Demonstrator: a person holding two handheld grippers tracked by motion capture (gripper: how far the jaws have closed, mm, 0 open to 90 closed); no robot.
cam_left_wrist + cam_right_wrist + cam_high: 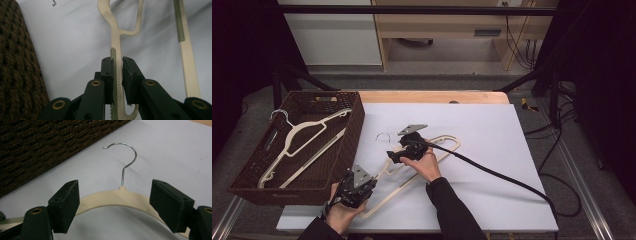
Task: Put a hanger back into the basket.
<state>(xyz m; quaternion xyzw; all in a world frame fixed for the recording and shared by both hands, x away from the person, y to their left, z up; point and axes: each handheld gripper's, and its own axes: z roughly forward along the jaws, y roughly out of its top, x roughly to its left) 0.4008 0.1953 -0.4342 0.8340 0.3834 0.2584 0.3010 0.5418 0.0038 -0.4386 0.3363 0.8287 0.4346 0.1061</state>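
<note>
The left gripper is clamped on one end of a cream hanger on the white table. The right gripper is held wide open astride the hanger's neck, beside a woven basket.

Left: my left gripper is at the near end of the cream hanger on the white sheet, probably clamped | Right: my right gripper is over its neck by the wire hook | Basket: brown, holding another hanger
</note>
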